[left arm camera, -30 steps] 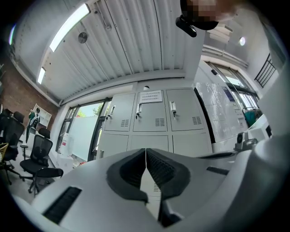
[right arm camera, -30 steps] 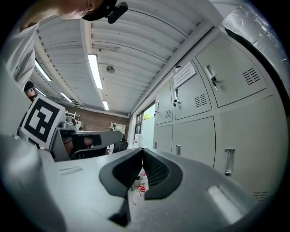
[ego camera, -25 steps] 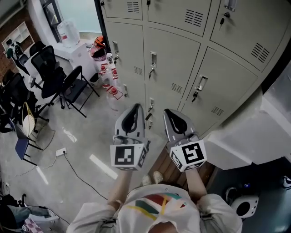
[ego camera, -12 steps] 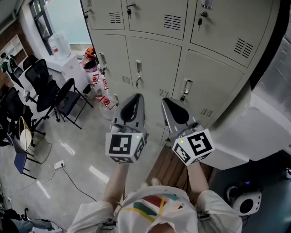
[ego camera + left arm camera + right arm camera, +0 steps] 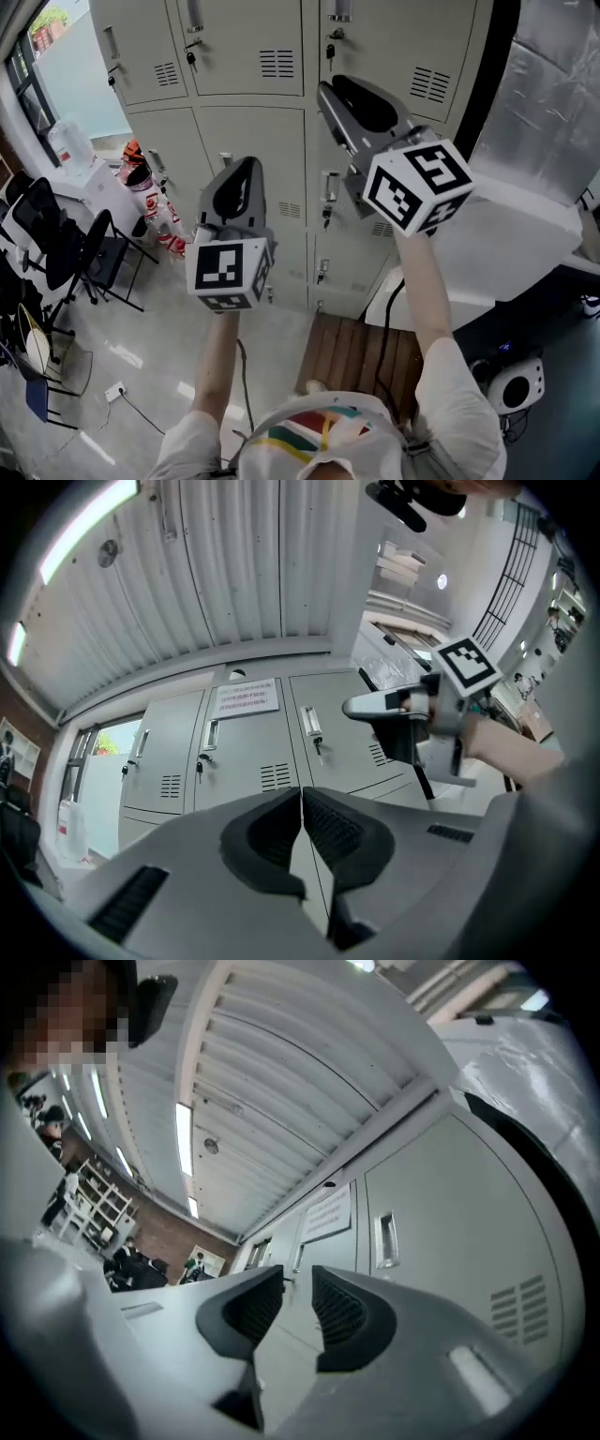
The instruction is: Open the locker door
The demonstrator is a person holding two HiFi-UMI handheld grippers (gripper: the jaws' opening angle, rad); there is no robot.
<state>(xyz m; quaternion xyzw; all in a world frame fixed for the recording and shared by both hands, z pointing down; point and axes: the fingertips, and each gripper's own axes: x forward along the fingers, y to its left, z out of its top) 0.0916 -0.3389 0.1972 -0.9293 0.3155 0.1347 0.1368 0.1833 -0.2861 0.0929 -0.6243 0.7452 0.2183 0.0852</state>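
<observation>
Standing shut, the locker doors (image 5: 239, 42) hide their contents.

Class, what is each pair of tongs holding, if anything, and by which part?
Nothing. Left tongs are shut and empty; right tongs have just been opening, nothing between them.

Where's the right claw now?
Head view, right of centre: the right claw is held up before an upper locker door, higher than the left claw; its jaws have just been opening, nothing between them.
</observation>
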